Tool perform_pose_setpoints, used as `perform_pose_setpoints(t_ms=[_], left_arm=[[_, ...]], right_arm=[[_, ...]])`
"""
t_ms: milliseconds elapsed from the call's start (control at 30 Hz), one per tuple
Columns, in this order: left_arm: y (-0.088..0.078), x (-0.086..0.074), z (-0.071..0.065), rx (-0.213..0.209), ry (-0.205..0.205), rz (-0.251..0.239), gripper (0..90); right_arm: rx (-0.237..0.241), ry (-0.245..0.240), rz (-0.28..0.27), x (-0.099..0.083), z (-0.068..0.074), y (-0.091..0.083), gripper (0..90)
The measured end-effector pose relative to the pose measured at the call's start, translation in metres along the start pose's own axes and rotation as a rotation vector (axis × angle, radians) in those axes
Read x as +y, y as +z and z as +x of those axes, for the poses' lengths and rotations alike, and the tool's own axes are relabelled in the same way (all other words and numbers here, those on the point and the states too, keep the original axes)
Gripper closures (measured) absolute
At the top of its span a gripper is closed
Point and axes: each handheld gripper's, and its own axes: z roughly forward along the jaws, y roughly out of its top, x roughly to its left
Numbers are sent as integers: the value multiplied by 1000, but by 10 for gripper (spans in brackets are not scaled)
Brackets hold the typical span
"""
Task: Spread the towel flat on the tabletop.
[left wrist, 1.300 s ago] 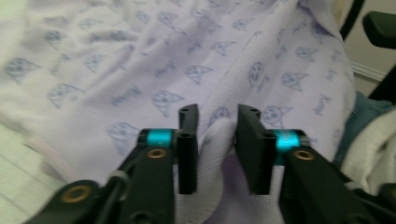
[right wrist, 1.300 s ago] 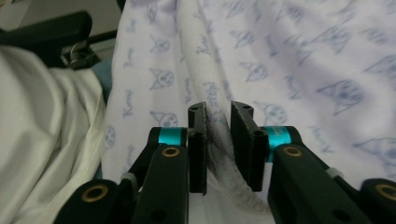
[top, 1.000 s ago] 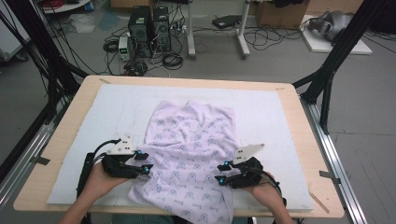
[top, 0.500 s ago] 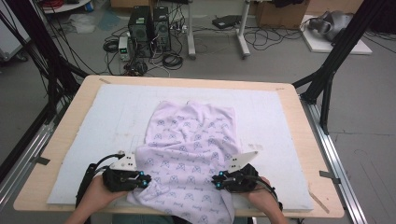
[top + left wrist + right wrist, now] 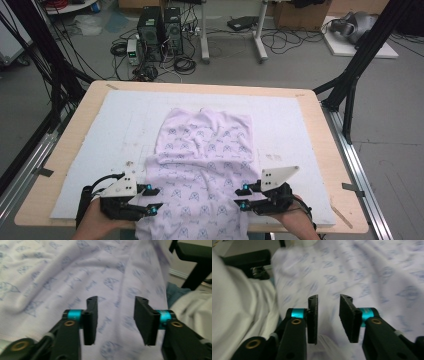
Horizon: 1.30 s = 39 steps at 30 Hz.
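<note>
Wooden table (image 5: 320,117); white mat (image 5: 100,145) on it; lilac cloth (image 5: 205,155) on mat.

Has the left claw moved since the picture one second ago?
Yes. In the high view the left claw has moved toward the near table edge and slightly inward, at the cloth; its jaws have just been opening, gripping nothing.

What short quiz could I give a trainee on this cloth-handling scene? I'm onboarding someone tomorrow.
1. True or false: the left tool is clamped shut on the lilac patterned cloth.
2. Multiple choice: the near edge of the cloth A) stops short of the table edge, B) hangs over the near edge of the table, C) is rolled into a ball.
3. Fill in: the right tool sits at the cloth's ___ side in the high view.

Key
1. False: its jaws stand apart, having just been opening, with the cloth beyond them, not pinched.
2. B
3. right
</note>
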Motion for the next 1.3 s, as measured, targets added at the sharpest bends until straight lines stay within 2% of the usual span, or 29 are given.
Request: perform_pose_setpoints(t_ms=[33, 100, 133, 200, 300, 333, 367, 433, 467, 500, 533, 567, 633, 700, 767, 833, 900, 933, 1000, 1067, 1133, 1167, 1200, 1233, 1267, 1300], left_arm=[[3, 0, 4, 6, -6, -5, 506], [12, -1, 16, 32, -12, -9, 495], [17, -2, 22, 47, -21, 0, 495], [29, -3, 30, 106, -2, 38, 496], [44, -10, 42, 120, -4, 109, 524], [47, -13, 45, 112, -11, 128, 550], [49, -16, 46, 97, -19, 137, 585], [48, -20, 47, 90, -20, 115, 673], [47, -20, 48, 84, -25, 112, 737], [45, -21, 47, 80, -31, 110, 797], [44, -22, 46, 81, -19, 117, 843], [43, -22, 44, 89, -13, 117, 860], [38, -24, 38, 91, -4, 115, 868], [28, -24, 29, 81, 5, 93, 871], [15, -24, 21, 58, 8, 61, 870], [4, -24, 16, 65, 15, 37, 849], [-3, -23, 18, 83, -13, 21, 698], [-5, -22, 20, 101, -18, 22, 653], [-4, -23, 28, 145, -38, 24, 575], [2, -25, 36, 160, -50, 40, 539], [13, -30, 43, 161, -57, 91, 536], [19, -33, 44, 146, -53, 113, 558], [23, -35, 45, 129, -39, 136, 630], [24, -37, 43, 136, -25, 115, 684], [24, -37, 43, 131, -25, 112, 750], [23, -36, 42, 130, -28, 117, 775]], right_arm=[[-18, 8, -11, 1, -5, 0, 642], [-53, 15, 6, 2, -12, 4, 617], [-66, 19, 28, 1, -15, 9, 604], [-100, 25, 85, -3, -23, 21, 578], [-105, 52, 150, -14, -33, 40, 578], [-108, 55, 180, -19, -35, 47, 583], [-114, 51, 186, -21, -34, 50, 596], [-120, 58, 152, -24, -33, 50, 648], [-125, 61, 147, -25, -32, 49, 689], [-125, 54, 146, -25, -32, 49, 767], [-115, 54, 149, -25, -32, 48, 835], [-100, 44, 155, -24, -31, 48, 858], [-93, 31, 158, -23, -27, 48, 870], [-42, 23, 136, -22, -21, 45, 874], [-16, -11, 120, -18, -7, 37, 867], [3, -9, 80, -14, -2, 28, 808], [-31, -10, 43, -11, -4, 17, 744], [-45, -6, 39, -10, -7, 14, 730], [-101, 23, 47, -10, -18, 12, 673], [-113, 40, 71, -13, -25, 16, 617], [-128, 51, 114, -19, -30, 23, 597], [-128, 52, 134, -22, -30, 27, 594], [-134, 52, 157, -25, -30, 30, 605], [-143, 52, 183, -29, -30, 33, 648], [-150, 51, 179, -32, -28, 34, 687], [-149, 52, 163, -33, -28, 33, 773]])
